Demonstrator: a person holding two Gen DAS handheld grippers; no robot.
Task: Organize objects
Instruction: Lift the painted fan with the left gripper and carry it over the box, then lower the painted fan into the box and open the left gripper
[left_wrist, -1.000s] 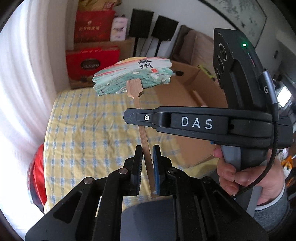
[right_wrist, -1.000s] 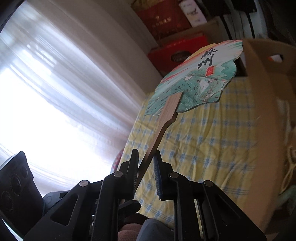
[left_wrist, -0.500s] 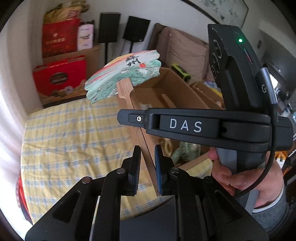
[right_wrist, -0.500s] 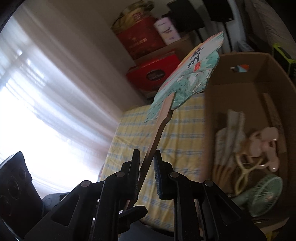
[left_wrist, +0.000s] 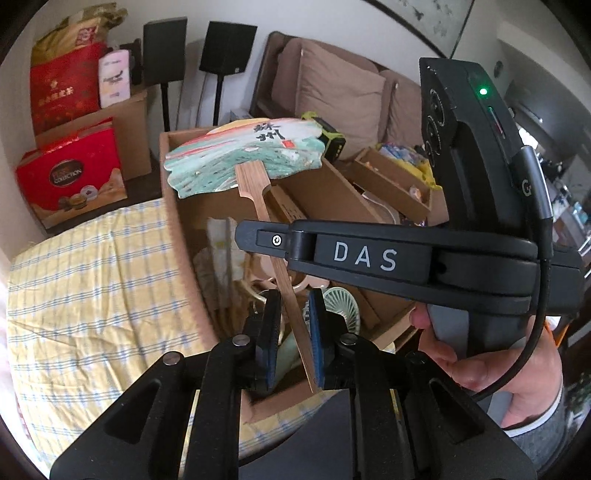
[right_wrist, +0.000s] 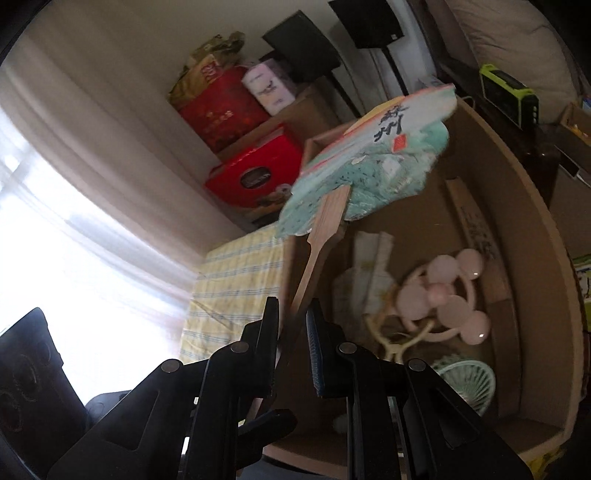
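A paper hand fan (left_wrist: 243, 155) with a green and white painted face and a flat wooden handle (left_wrist: 258, 199) hangs over an open cardboard box (left_wrist: 170, 192). My left gripper (left_wrist: 294, 295) is shut on the handle's lower end, which sits slanted between the pads. The right gripper's black finger (left_wrist: 266, 240) crosses the handle higher up, with a person's hand (left_wrist: 480, 362) on its grip. In the right wrist view the right gripper (right_wrist: 293, 306) is shut on the handle, and the fan (right_wrist: 369, 162) tilts up over the box (right_wrist: 517, 206).
Inside the box lie a pink handheld fan (right_wrist: 443, 295), a mint green fan (right_wrist: 465, 380) and folded pale items (left_wrist: 218, 240). A yellow checked cloth (left_wrist: 92, 277) covers the surface to the left. Red gift boxes (left_wrist: 70, 173), speakers (left_wrist: 164, 48) and sofa cushions (left_wrist: 332, 92) stand behind.
Both grippers have carried the fan to the right, from above the checked cloth to above the open box. The box's contents have come into view.
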